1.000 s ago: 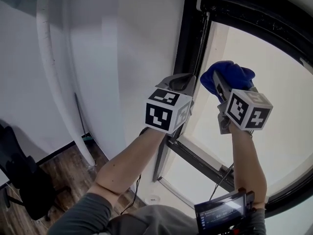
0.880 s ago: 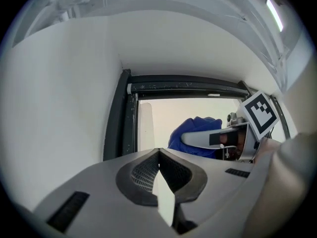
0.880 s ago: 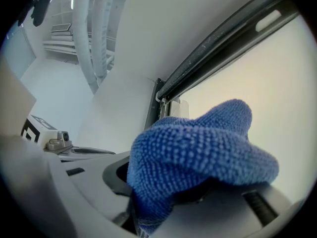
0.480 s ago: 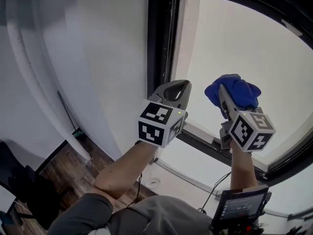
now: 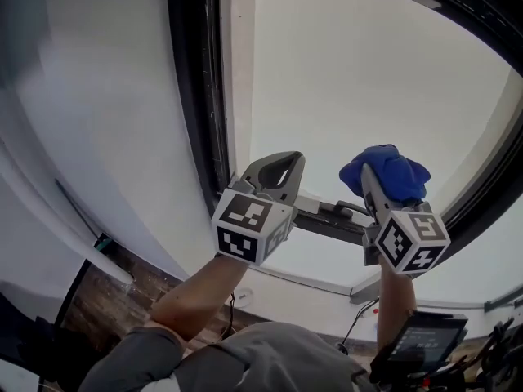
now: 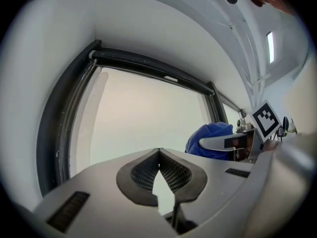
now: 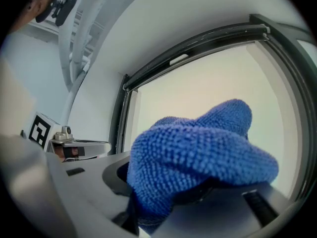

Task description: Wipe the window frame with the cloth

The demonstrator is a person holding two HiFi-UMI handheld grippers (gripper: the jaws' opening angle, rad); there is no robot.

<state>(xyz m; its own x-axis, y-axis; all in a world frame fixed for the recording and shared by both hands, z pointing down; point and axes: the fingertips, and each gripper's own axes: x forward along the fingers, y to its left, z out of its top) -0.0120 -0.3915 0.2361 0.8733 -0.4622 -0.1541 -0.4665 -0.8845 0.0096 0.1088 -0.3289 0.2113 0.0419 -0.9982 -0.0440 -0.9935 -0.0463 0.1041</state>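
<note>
My head camera sits above and behind both forearms, which come in from 6 o'clock. It sees my left gripper [image 5: 282,166] and right gripper [image 5: 369,182] close up, the window frame [image 5: 196,96] running toward 11 o'clock, and a strip of floor [image 5: 98,300] at 7 o'clock. The left gripper view rides just behind its own jaws, which fill 6 o'clock, and faces the pane [image 6: 143,113], with the right gripper at 3 o'clock. The right gripper view faces that same pane, with the cloth [image 7: 198,148] very near the lens at 6 o'clock and the left gripper at 8 o'clock. Both gripper views share the frame's top bar and left upright, and all three views share the pane.
</note>
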